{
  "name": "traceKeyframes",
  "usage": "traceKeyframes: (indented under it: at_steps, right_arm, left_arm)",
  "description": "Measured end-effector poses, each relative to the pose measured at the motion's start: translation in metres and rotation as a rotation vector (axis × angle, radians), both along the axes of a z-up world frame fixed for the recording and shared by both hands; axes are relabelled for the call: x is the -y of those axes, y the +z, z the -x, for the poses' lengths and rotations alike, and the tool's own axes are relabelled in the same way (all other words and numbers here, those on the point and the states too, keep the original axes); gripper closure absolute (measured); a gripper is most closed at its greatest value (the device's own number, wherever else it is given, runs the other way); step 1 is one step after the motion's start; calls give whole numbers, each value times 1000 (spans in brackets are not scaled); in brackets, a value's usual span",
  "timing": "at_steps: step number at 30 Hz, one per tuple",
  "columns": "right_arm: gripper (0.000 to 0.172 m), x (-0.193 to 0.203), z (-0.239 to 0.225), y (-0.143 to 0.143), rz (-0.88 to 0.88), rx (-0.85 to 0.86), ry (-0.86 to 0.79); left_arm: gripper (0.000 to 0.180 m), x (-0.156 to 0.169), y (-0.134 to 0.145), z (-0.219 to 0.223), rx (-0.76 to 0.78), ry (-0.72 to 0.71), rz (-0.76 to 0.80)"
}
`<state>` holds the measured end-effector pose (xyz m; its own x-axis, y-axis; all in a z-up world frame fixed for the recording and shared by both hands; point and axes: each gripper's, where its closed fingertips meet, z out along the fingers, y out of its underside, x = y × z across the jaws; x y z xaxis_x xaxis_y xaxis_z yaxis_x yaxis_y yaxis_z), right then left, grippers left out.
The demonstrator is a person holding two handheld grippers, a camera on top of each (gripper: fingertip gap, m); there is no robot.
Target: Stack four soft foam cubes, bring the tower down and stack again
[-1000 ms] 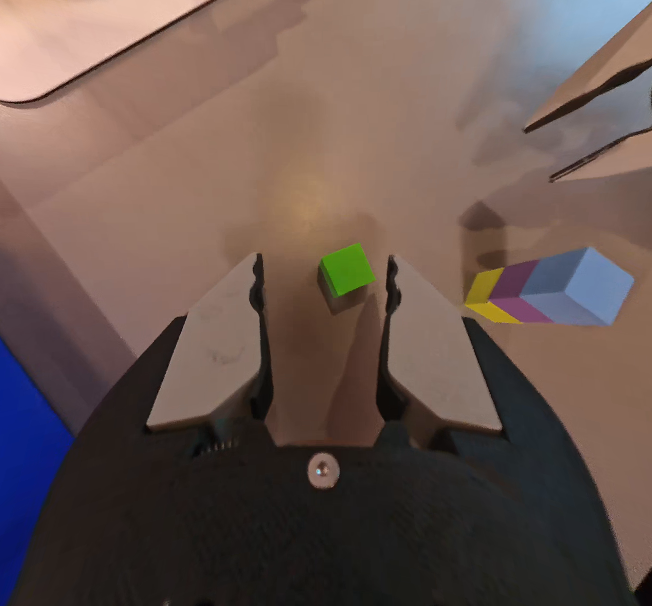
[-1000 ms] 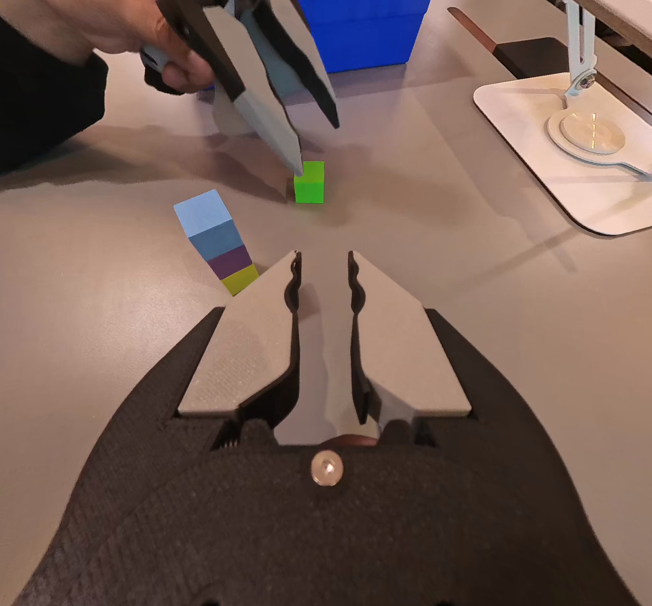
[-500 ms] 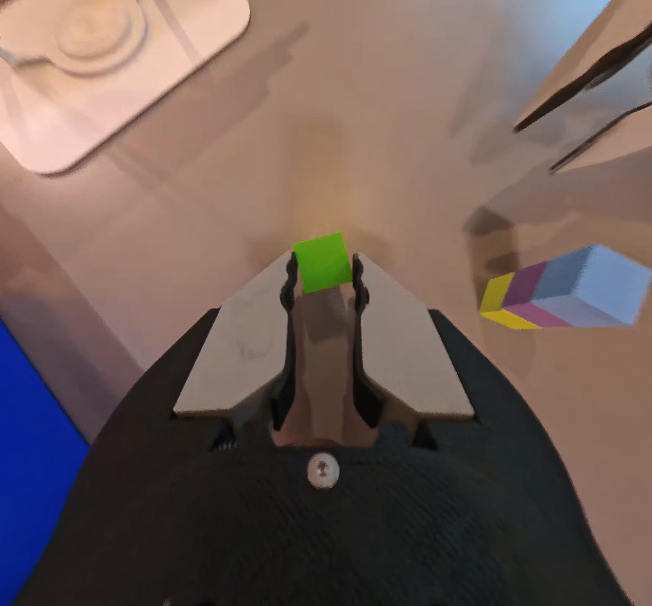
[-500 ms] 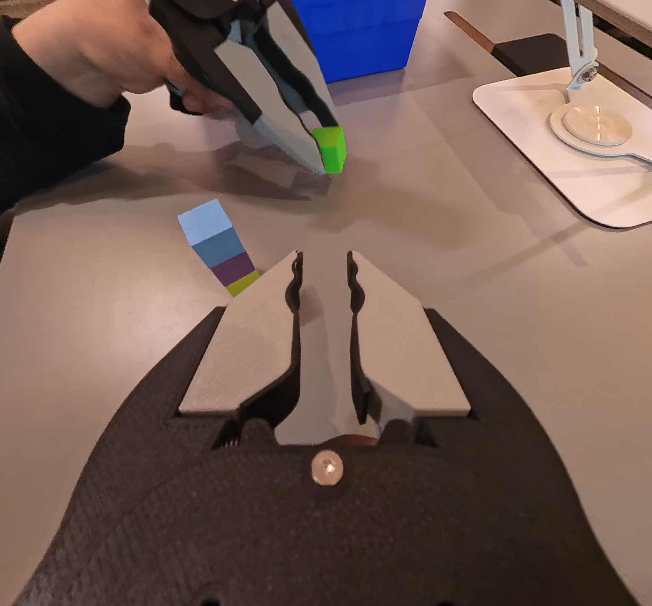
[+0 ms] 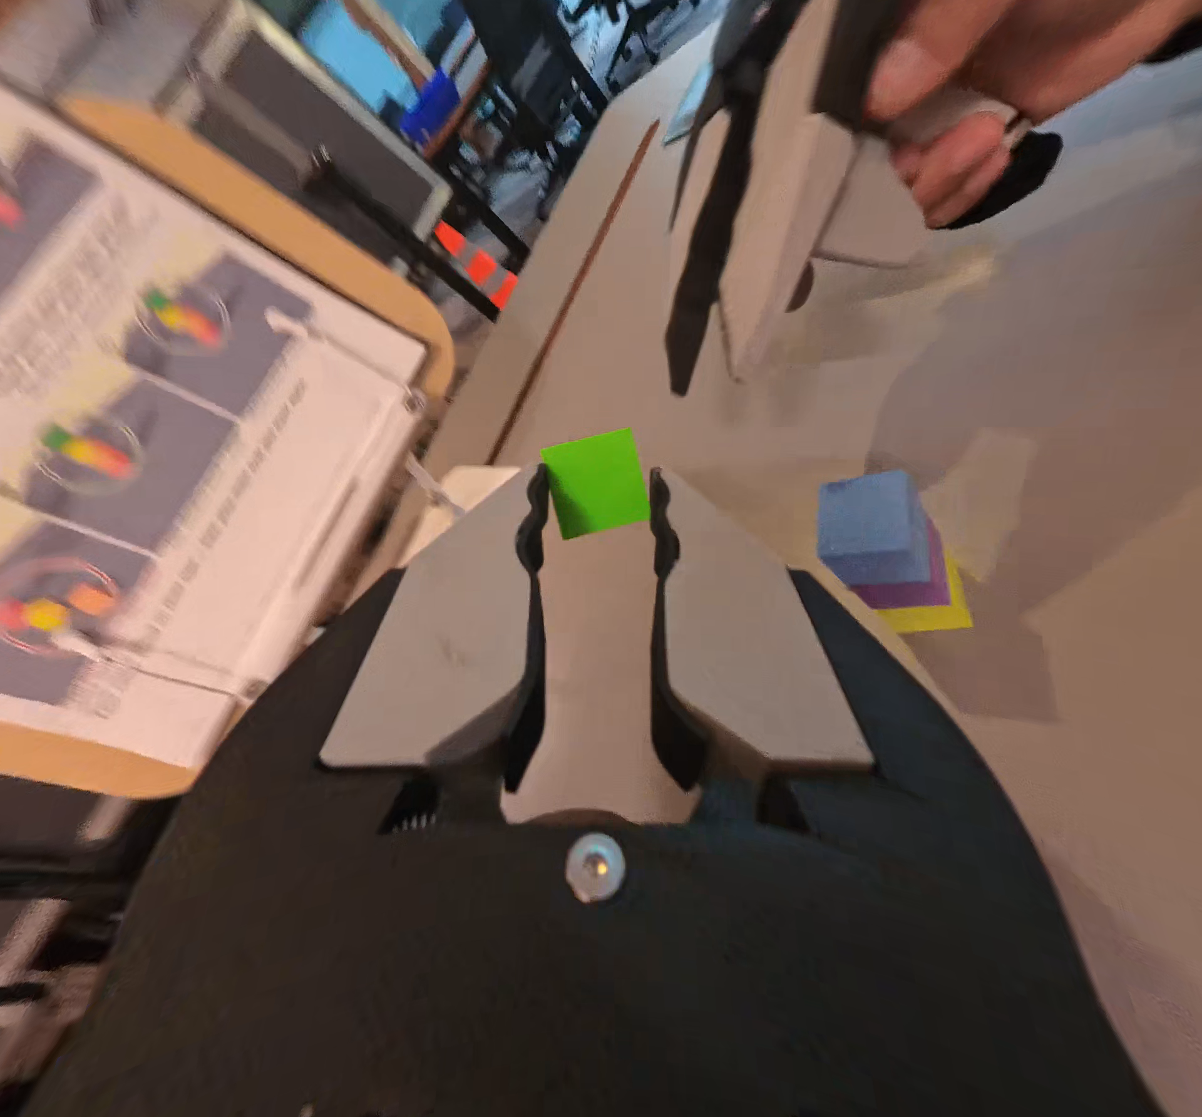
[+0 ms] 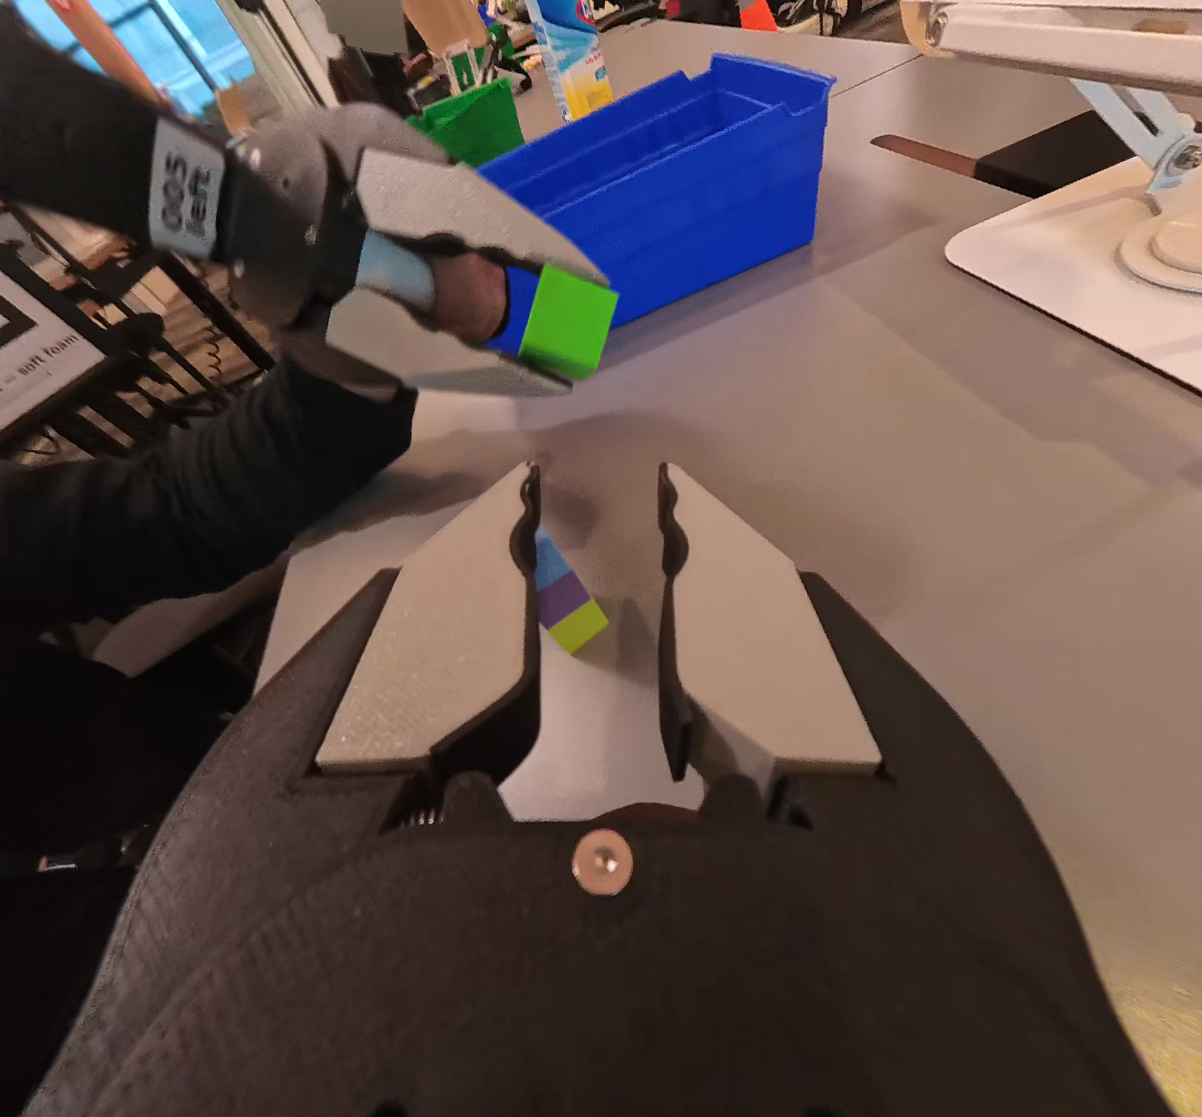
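My left gripper (image 5: 595, 481) is shut on a green foam cube (image 5: 595, 484), both pads pressed on its sides, and holds it in the air. The right wrist view shows that gripper (image 6: 582, 338) with the cube (image 6: 566, 328) well above the table. A tower of three cubes (image 5: 891, 559) stands on the grey table (image 5: 1073, 500): yellow at the bottom, purple, then blue on top. My right gripper (image 6: 597, 477) is open and empty above the tower (image 6: 569, 604), which shows between its fingers, partly hidden by the left finger. It also shows in the left wrist view (image 5: 709, 383), held by a hand.
A blue bin (image 6: 683, 188) and a green bin (image 6: 475, 116) stand at the back of the table. A white stand base (image 6: 1041, 279) lies at the right. A tilted board with printed sheets (image 5: 195, 435) is left of the green cube. Left tips to right tips: about 5 cm. The white stand base (image 6: 1041, 279) is about 30 cm from both grippers' fingertips.
My left gripper closed on the green cube on the table, then lifted it and swung it up. My right gripper opened a little and moved over the tower.
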<state>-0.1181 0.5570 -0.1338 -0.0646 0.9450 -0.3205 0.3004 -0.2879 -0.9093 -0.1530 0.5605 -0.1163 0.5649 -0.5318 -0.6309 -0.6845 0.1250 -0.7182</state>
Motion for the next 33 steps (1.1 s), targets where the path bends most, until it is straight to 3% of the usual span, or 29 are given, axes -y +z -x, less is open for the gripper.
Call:
traceKeyframes:
  at_steps: [5, 8, 20, 24, 33]
  right_arm:
    - [135, 9, 3, 19, 12, -77, 5]
    - [135, 12, 2, 29, 6, -114, 2]
    - [133, 22, 14, 26, -17, -98, 3]
    - [148, 23, 15, 25, -27, -90, 1]
    - [149, 23, 16, 20, -27, -71, 0]
  left_arm:
    - [152, 10, 14, -18, -223, -4, -267]
    - [152, 12, 13, -20, -290, -4, -313]
    - [151, 15, 7, -31, -370, -24, -341]
    - [152, 15, 5, -31, -374, -19, -336]
    - [151, 17, 0, -31, -301, -36, -257]
